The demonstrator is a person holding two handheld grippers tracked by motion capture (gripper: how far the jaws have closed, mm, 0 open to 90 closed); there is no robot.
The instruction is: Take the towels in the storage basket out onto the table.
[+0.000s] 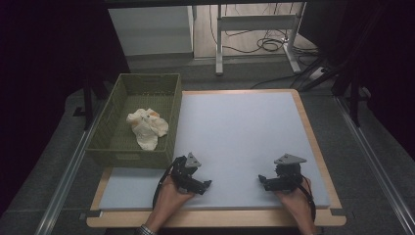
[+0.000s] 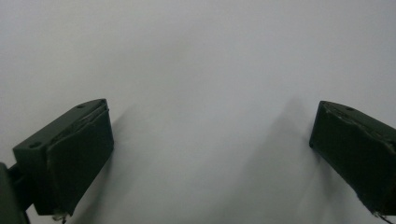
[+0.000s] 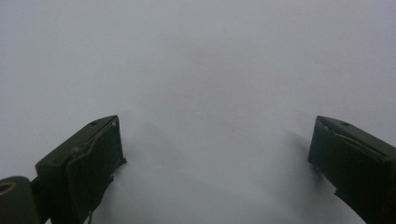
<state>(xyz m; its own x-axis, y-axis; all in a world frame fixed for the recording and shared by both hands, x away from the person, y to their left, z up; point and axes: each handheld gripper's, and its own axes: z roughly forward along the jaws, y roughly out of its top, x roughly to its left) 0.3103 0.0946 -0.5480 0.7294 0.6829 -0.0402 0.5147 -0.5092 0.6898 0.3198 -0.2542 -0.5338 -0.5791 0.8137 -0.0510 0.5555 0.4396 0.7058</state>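
Landmark: the pale grey mat (image 1: pixel 240 142) covering the wooden table (image 1: pixel 313 142). The left gripper (image 1: pixel 201 185) rests at the mat's near edge, left of centre, jaws spread wide with nothing between them; in the left gripper view its jaws frame bare mat (image 2: pixel 201 70). The right gripper (image 1: pixel 264 181) sits at the near edge, right of centre, jaws likewise spread and empty; bare mat (image 3: pixel 205 65) lies ahead. A green basket (image 1: pixel 117 122) stands just off the mat's left edge; a crumpled cream cloth (image 1: pixel 146 128) lies inside it.
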